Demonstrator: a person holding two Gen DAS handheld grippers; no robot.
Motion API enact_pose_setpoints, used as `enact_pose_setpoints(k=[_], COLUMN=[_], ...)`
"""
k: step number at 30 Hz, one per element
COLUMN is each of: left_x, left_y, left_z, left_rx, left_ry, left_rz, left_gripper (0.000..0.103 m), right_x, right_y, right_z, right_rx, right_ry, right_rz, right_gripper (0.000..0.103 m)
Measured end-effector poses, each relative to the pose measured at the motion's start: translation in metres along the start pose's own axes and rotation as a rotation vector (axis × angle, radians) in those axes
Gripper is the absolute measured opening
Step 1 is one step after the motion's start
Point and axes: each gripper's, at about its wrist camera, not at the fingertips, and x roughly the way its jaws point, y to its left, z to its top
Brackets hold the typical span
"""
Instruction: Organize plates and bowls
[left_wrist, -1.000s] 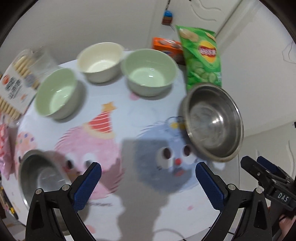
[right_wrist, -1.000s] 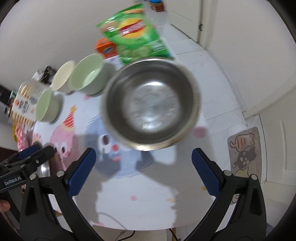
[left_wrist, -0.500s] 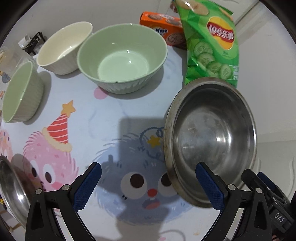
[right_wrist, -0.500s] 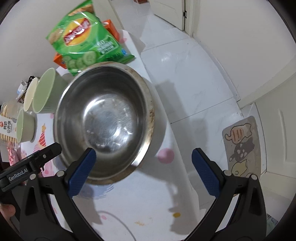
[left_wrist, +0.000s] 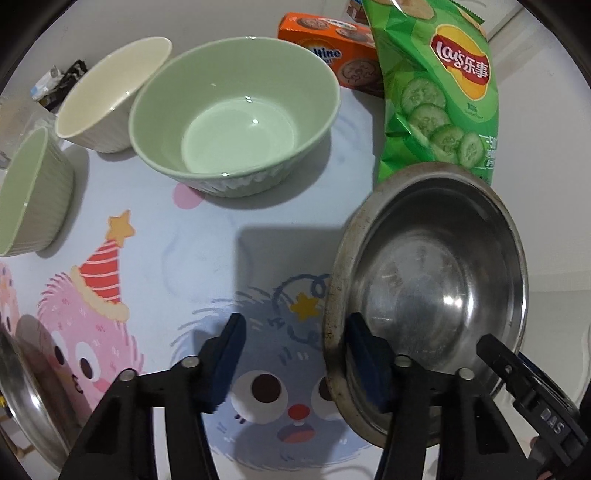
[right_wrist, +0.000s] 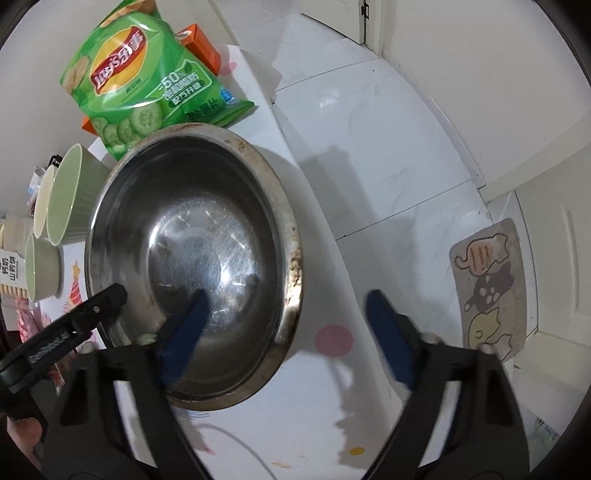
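Note:
A steel bowl (left_wrist: 432, 280) sits at the table's right edge; it also shows in the right wrist view (right_wrist: 192, 266). My left gripper (left_wrist: 295, 365) is open, its jaws straddling the bowl's near-left rim. My right gripper (right_wrist: 284, 332) is open, its jaws straddling the bowl's right rim, one finger (right_wrist: 184, 325) inside the bowl. A large green bowl (left_wrist: 236, 125), a cream bowl (left_wrist: 110, 96) and a small green bowl (left_wrist: 29, 195) stand at the back left. A second steel bowl (left_wrist: 22, 402) lies at the near left.
A green chip bag (left_wrist: 439, 85) and an orange biscuit box (left_wrist: 332, 62) lie behind the steel bowl. A cracker pack (right_wrist: 11, 269) is at the far left. The table's right edge (right_wrist: 325, 266) drops to the white floor with a cat mat (right_wrist: 487, 284).
Both grippers moved down toward the steel bowl and their jaws narrowed. The left jaws now straddle its left rim and the right jaws its right rim.

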Motion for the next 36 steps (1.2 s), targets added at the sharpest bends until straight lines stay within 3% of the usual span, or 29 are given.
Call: enact_pose_setpoints(k=[2,4,10,23,36], left_x=[0.003,0.003,0.003,-0.018,-0.075], left_y=[-0.003,-0.005,-0.020,-0.022,0.024], left_z=[0.003,0.003,0.002,-0.007,-0.028], left_rx=[0.004,0.009,0.038,0.070,0.048], left_ry=[0.000,-0.001,0.001,-0.052,-0.132], left_rz=[-0.009,-0.026,-0.045,-0.060,-0.064], left_gripper=[0.047,0.040,0.017,0.013,0.012], right_x=[0.001,0.003,0.001,-0.012,-0.038], right_y=[-0.001,-0.002,0.000,0.007,0.040], right_z=[0.000,0.000,0.000,-0.008,-0.035], right_rx=[0.000,-0.001,-0.014,-0.019,-0.056], right_ry=[0.007,0.009,-0.004,-0.043,-0.095], right_rz=[-0.001,0.014,0.023,0.035,0.072], right_gripper=[0.051,0.039,0.016,0.015,0.015])
